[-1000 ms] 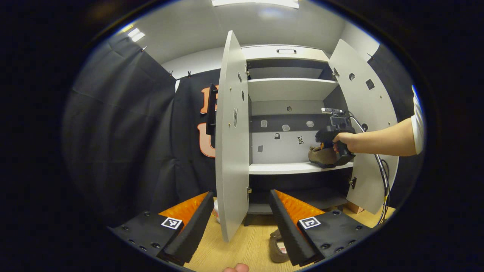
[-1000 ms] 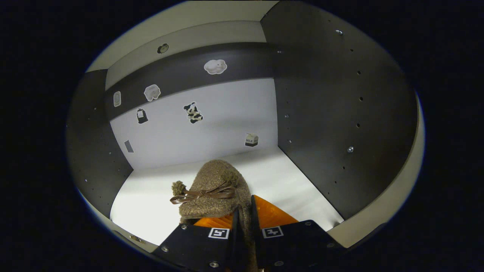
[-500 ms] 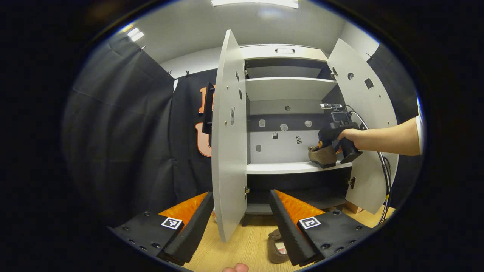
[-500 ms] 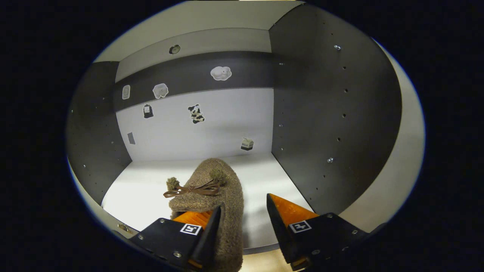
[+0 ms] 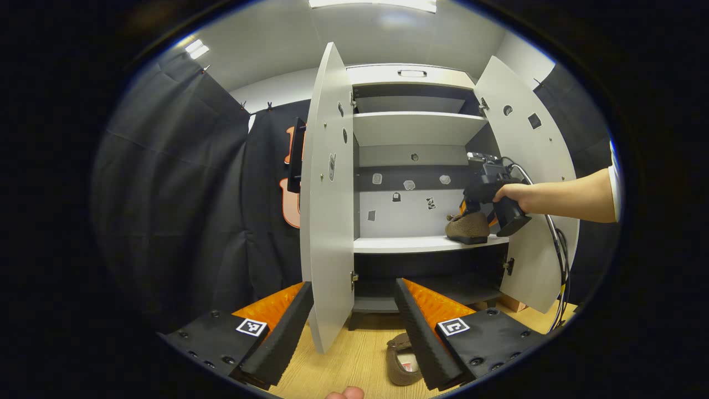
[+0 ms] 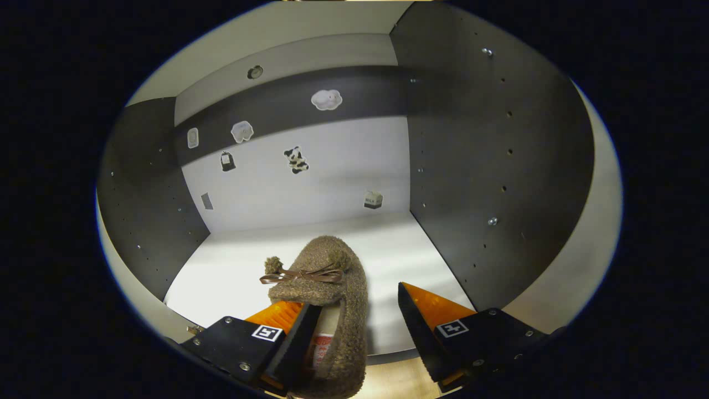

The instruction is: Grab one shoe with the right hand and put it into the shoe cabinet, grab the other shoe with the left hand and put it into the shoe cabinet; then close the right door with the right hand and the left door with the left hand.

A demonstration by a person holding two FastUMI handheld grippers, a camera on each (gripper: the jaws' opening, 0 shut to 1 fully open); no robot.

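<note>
one fuzzy brown shoe (image 6: 332,288) sits on the white shelf (image 6: 232,271) of the shoe cabinet (image 5: 415,127), toe toward the back wall, lying between the spread fingers of the right gripper (image 6: 354,338), which grip nothing; its heel end lies close against the left-hand finger while the right-hand finger stands apart. the left gripper (image 5: 352,332) hangs wide open and empty above the wooden floor (image 5: 354,360), with the other shoe (image 5: 401,357) on the floor just below and between its fingers, beside the right-hand one. ahead of it the left door (image 5: 327,199) and right door (image 5: 532,177) both stand open, and a hand (image 5: 512,194) holds the right gripper at the shelf.
</note>
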